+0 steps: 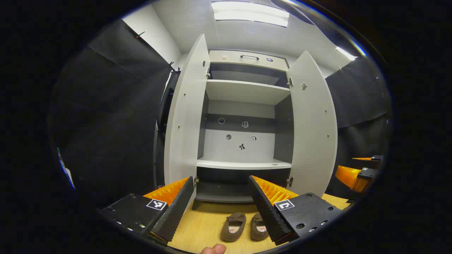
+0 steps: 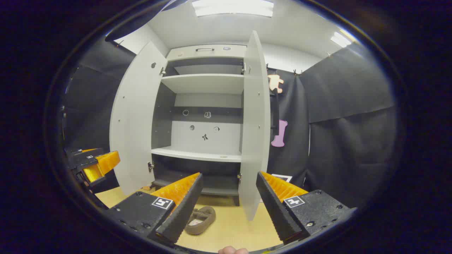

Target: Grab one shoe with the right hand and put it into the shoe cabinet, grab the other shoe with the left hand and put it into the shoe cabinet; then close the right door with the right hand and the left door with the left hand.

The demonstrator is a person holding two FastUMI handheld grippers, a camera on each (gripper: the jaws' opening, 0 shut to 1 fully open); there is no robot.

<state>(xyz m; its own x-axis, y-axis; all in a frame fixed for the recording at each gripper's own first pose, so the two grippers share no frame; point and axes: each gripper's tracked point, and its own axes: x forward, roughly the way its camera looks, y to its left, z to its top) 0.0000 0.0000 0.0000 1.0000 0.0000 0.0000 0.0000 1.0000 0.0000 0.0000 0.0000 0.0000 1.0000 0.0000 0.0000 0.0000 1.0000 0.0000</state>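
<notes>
Shoes (image 1: 243, 226) sit on the floor before the open shoe cabinet (image 1: 243, 91); nothing is stowed. Left gripper (image 1: 220, 201) and right gripper (image 2: 229, 197) are both spread, empty.

Both views low, facing open shoe cabinet (image 1: 243, 155) (image 2: 203, 141), side by side

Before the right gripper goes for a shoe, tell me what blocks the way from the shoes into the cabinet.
Nothing visible does. Both shoes sit on the floor before the cabinet, its two doors swung wide. The right gripper and left gripper are open, holding nothing.
</notes>
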